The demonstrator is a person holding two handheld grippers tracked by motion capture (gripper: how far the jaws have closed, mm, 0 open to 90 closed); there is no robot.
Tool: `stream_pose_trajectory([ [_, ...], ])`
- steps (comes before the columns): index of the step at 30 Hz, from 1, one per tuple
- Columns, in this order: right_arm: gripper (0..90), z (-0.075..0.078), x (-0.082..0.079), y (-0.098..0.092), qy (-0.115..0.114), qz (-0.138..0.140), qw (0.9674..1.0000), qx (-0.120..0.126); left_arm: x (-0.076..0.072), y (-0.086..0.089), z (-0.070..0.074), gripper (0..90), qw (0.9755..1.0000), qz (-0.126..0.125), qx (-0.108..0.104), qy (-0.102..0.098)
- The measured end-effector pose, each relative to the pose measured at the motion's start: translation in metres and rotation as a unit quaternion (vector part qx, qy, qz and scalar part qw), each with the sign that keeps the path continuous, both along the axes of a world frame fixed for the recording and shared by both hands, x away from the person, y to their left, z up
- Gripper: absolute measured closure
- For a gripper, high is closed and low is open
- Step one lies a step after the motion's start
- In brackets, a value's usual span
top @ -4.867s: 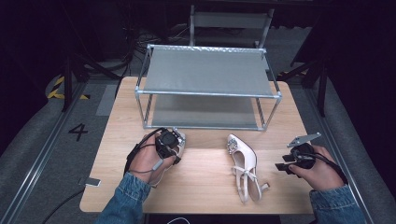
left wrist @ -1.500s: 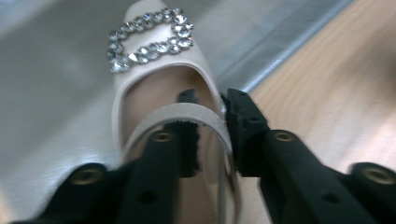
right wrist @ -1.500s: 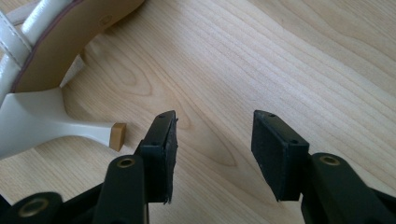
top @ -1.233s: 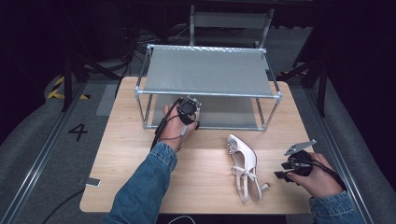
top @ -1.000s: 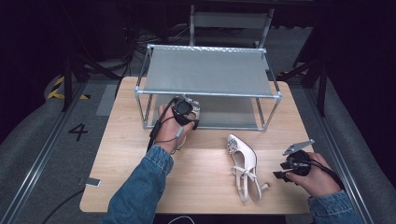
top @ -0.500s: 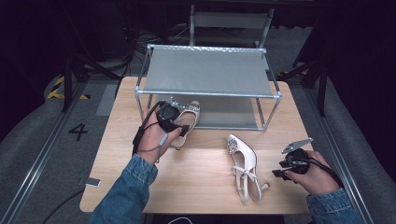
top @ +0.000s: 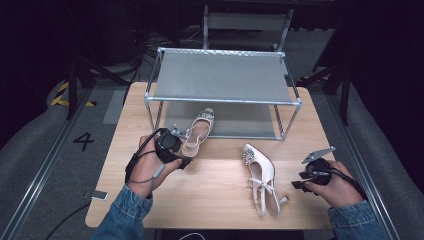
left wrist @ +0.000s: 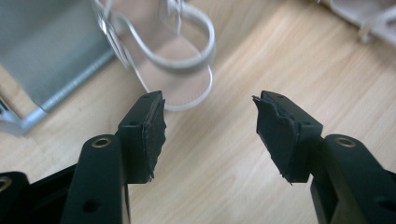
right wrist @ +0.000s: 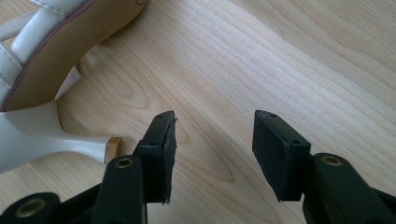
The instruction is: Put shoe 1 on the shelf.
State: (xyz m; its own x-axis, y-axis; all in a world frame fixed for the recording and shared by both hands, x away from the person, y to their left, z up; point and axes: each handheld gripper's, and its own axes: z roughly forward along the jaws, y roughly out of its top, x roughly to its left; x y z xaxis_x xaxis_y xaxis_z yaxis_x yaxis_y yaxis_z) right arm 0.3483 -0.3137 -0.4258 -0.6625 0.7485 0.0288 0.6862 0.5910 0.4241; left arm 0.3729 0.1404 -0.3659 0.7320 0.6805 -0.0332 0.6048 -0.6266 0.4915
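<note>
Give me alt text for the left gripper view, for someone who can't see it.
The left gripper holds its two black fingers open and empty above a light wooden table. Just beyond them lies the heel end of a pale slingback shoe, partly under a metal rack's lower shelf.

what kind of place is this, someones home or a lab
Most likely a lab or recording studio, not a home: a bare wooden table with a small metal shoe rack, dark surroundings with cables on the floor, and a floor mark "4".

Wooden table (top: 210, 200), grey carpet (top: 45, 150), dark surroundings.
</note>
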Motion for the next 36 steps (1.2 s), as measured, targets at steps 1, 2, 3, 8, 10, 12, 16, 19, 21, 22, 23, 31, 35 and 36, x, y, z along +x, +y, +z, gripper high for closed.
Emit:
stream_pose_trajectory([
  [1, 50.4, 0.001, 0.001, 0.001, -0.001, 0.001, 1.0000, 0.001, 0.000, 0.001, -0.003, 43.0, 1.0000, -0.001, -0.001, 0.006],
  [2, 50.3, 0.001, 0.001, 0.001, -0.002, 0.001, 1.0000, 0.002, 0.001, 0.002, -0.007, 43.6, 0.9999, -0.007, -0.004, 0.010],
  [3, 50.3, 0.001, 0.001, 0.002, -0.001, 0.002, 1.0000, 0.003, 0.002, 0.003, -0.011, 43.6, 0.9998, -0.011, -0.004, 0.013],
  [8, 50.2, -0.001, 0.001, 0.001, 0.001, -0.001, 1.0000, 0.003, 0.009, 0.003, -0.031, 46.6, 0.9995, -0.008, 0.013, 0.026],
  [10, 50.2, -0.001, 0.001, 0.001, 0.003, 0.000, 1.0000, 0.003, 0.012, 0.003, -0.037, 47.5, 0.9996, -0.007, 0.010, 0.025],
  [12, 50.2, -0.002, 0.001, 0.001, 0.001, 0.002, 1.0000, 0.002, 0.017, 0.004, -0.043, 49.3, 0.9998, -0.007, 0.002, 0.020],
  [16, 50.2, -0.003, 0.000, 0.001, 0.005, -0.001, 1.0000, 0.003, 0.026, 0.003, -0.055, 53.9, 0.9997, 0.000, -0.013, 0.019],
  [19, 50.2, -0.004, -0.001, 0.000, 0.005, -0.003, 1.0000, 0.002, 0.030, 0.000, -0.062, 56.4, 0.9997, -0.006, -0.017, 0.017],
  [21, 50.2, -0.005, -0.001, -0.001, 0.005, -0.002, 1.0000, 0.001, 0.033, -0.002, -0.066, 57.2, 0.9996, -0.004, -0.021, 0.016],
  [22, 50.2, -0.005, -0.001, -0.001, 0.007, -0.002, 1.0000, 0.001, 0.034, -0.003, -0.067, 56.9, 0.9996, 0.000, -0.024, 0.015],
  [23, 50.1, -0.005, -0.001, -0.001, 0.007, -0.002, 1.0000, 0.001, 0.035, -0.004, -0.069, 55.4, 0.9994, 0.005, -0.033, 0.011],
  [31, 49.8, -0.008, -0.003, -0.001, 0.010, -0.003, 0.9999, -0.001, 0.041, -0.007, -0.087, 60.2, 0.9987, 0.001, -0.051, -0.009],
  [35, 49.7, -0.007, -0.004, 0.000, 0.008, 0.000, 1.0000, -0.002, 0.044, -0.006, -0.089, 66.8, 0.9983, 0.001, -0.053, -0.025],
  [36, 49.6, -0.007, -0.004, 0.001, 0.008, 0.001, 1.0000, -0.002, 0.044, -0.006, -0.089, 68.4, 0.9982, 0.002, -0.054, -0.027],
])
